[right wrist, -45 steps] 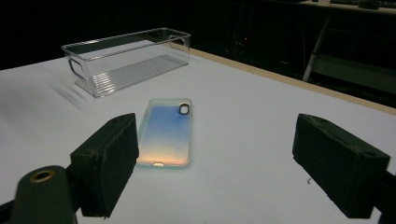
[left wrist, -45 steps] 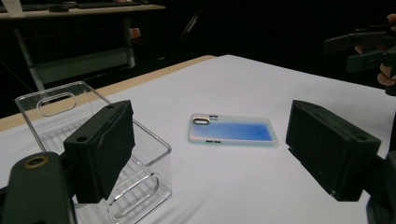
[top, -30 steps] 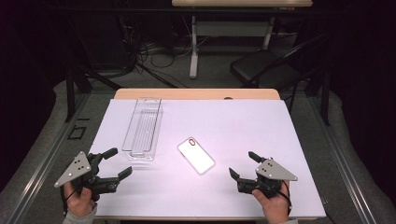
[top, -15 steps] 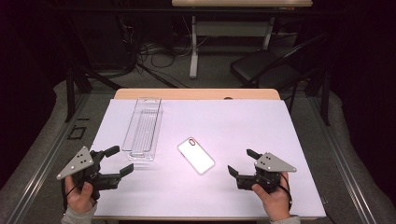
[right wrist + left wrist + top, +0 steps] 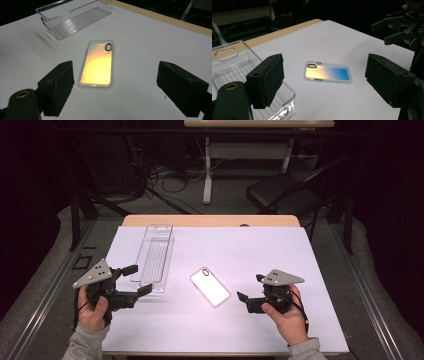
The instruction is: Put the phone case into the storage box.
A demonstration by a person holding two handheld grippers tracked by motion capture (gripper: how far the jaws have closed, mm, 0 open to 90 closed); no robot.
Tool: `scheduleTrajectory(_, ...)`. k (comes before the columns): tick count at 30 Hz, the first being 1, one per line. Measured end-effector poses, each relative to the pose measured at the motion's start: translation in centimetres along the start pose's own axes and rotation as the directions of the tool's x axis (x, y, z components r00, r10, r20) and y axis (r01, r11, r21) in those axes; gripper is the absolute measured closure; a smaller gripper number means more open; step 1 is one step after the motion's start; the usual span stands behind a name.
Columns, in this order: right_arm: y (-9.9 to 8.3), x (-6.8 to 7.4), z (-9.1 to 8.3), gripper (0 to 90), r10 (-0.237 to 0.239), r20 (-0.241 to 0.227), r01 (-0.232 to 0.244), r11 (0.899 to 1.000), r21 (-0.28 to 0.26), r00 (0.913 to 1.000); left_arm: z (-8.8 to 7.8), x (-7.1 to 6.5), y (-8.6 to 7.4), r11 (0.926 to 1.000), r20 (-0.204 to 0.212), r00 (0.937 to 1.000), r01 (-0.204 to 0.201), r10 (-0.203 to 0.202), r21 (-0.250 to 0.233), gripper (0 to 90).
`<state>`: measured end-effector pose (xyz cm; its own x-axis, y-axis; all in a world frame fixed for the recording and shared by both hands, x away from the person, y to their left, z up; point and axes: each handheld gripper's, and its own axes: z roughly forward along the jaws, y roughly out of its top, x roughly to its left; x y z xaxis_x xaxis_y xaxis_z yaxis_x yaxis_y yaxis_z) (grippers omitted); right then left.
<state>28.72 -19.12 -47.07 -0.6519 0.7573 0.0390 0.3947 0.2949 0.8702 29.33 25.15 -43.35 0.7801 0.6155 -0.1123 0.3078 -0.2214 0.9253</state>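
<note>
A phone case (image 5: pixel 210 286) lies flat at the middle of the white table cover, camera hole toward the far left. It looks iridescent, yellow to blue, in the left gripper view (image 5: pixel 328 71) and yellow in the right gripper view (image 5: pixel 98 63). My left gripper (image 5: pixel 138 279) is open, left of the case and beside the near end of a clear plastic bin (image 5: pixel 154 252). My right gripper (image 5: pixel 250 287) is open to the right of the case. Each gripper view looks at the case between wide-apart jaws, left gripper (image 5: pixel 324 85) and right gripper (image 5: pixel 115 90), with nothing held.
The clear bin (image 5: pixel 234 65) (image 5: pixel 75 17) is long, narrow and empty, running away from me at the left. The white cover (image 5: pixel 250 250) ends at a wooden table edge (image 5: pixel 210 220) at the back. A dark chair (image 5: pixel 285 195) and cables lie beyond on the floor.
Both grippers have moved a little forward over the table and inward toward the phone case. Both stay open. The case and the bin have not moved.
</note>
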Motion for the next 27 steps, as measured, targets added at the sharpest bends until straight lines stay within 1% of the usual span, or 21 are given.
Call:
scheduleTrajectory(1,0.2,0.0,0.1,14.0,-0.002,-0.005,0.002,1.0,0.007,1.0,0.0,0.0,0.0,1.0,0.0,1.0,0.0,0.0,0.0,15.6)
scheduleTrajectory(2,0.4,0.0,0.2,14.0,-0.001,-0.007,0.001,1.0,0.018,1.0,0.4,0.2,0.3,0.9998,0.004,0.9998,0.019,-0.019,0.008,15.6)
scheduleTrajectory(3,0.6,-0.1,0.4,14.0,-0.002,-0.007,0.002,1.0,0.021,1.0,0.4,0.2,0.3,0.9998,0.004,0.9998,0.019,-0.019,0.008,15.6)
scheduleTrajectory(4,0.8,-0.1,0.5,14.0,0.002,-0.011,-0.002,1.0,0.026,0.9999,0.8,0.5,0.5,0.9992,0.009,0.9994,0.034,-0.034,0.02,15.6)
scheduleTrajectory(6,0.9,-0.1,0.6,14.0,0.006,-0.013,-0.005,0.999,0.034,0.9999,1.1,0.7,0.7,0.999,0.012,0.9992,0.039,-0.039,0.023,15.6)
scheduleTrajectory(8,1.3,-0.2,0.9,14.0,0.005,-0.02,-0.004,0.999,0.04,0.9998,1.4,0.9,1.0,0.9979,0.013,0.9984,0.055,-0.055,0.035,15.6)
scheduleTrajectory(10,2.0,-0.3,1.2,14.0,0.004,-0.028,-0.002,0.999,0.051,0.9996,1.9,1.3,1.4,0.9972,0.02,0.9977,0.064,-0.065,0.04,15.7)
scheduleTrajectory(11,2.0,-0.3,1.2,14.0,0.004,-0.028,-0.002,0.999,0.051,0.9996,1.9,1.3,1.4,0.9972,0.02,0.9977,0.064,-0.065,0.04,15.7)
scheduleTrajectory(14,2.8,-0.5,1.8,14.0,0.006,-0.027,-0.004,0.998,0.069,0.9996,2.3,1.9,2.2,0.9962,0.018,0.9976,0.066,-0.067,0.057,15.7)
scheduleTrajectory(19,3.7,-0.9,2.4,14.0,0.017,-0.037,-0.013,0.996,0.09,0.9992,2.6,2.6,2.8,0.9951,0.016,0.9966,0.08,-0.081,0.059,15.7)
scheduleTrajectory(20,4.3,-0.9,2.6,14.0,0.02,-0.04,-0.016,0.995,0.099,0.999,2.6,2.7,2.9,0.9949,0.013,0.9963,0.084,-0.085,0.056,15.7)
scheduleTrajectory(21,4.6,-0.9,2.8,14.0,0.021,-0.04,-0.017,0.994,0.105,0.999,2.8,3.1,3.2,0.9938,0.011,0.9952,0.097,-0.097,0.056,15.7)
scheduleTrajectory(22,4.9,-1.0,2.9,14.0,0.016,-0.042,-0.011,0.994,0.112,0.999,2.8,3.1,3.2,0.9938,0.011,0.9952,0.097,-0.097,0.056,15.7)
scheduleTrajectory(23,4.9,-1.0,2.9,14.0,0.016,-0.042,-0.011,0.994,0.112,0.999,2.9,3.3,3.4,0.9931,0.012,0.9944,0.104,-0.105,0.055,15.7)
scheduleTrajectory(24,5.4,-1.0,3.2,14.0,0.018,-0.043,-0.013,0.993,0.12,0.9989,3.2,3.5,3.6,0.9916,0.01,0.9933,0.114,-0.115,0.06,15.7)
scheduleTrajectory(25,5.7,-1.1,3.4,14.0,0.017,-0.046,-0.012,0.992,0.124,0.9988,3.2,3.5,3.6,0.9916,0.01,0.9933,0.114,-0.115,0.06,15.7)
scheduleTrajectory(27,6.0,-1.1,3.5,14.0,0.025,-0.048,-0.019,0.991,0.129,0.9985,3.5,3.7,3.8,0.9912,-0.004,0.9931,0.118,-0.118,0.06,15.7)
